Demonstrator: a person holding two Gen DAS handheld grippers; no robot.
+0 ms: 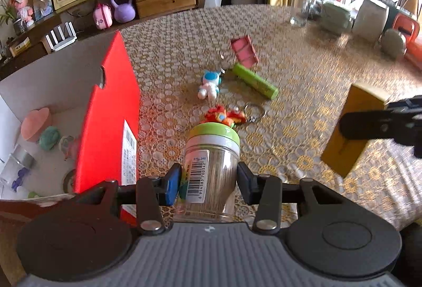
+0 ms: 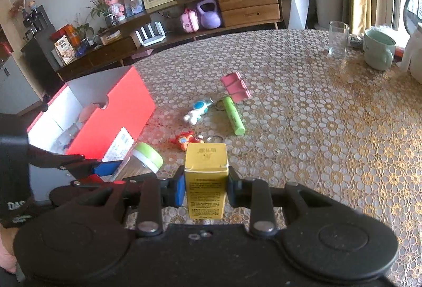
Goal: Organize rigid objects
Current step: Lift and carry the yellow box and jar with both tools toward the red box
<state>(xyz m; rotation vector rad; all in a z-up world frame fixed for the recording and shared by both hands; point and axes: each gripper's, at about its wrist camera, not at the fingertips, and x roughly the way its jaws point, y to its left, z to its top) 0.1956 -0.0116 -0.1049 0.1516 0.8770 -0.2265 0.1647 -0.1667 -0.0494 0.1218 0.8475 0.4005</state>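
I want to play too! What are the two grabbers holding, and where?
Left gripper squeezes the jar around its middle; right gripper squeezes the yellow box by its sides.
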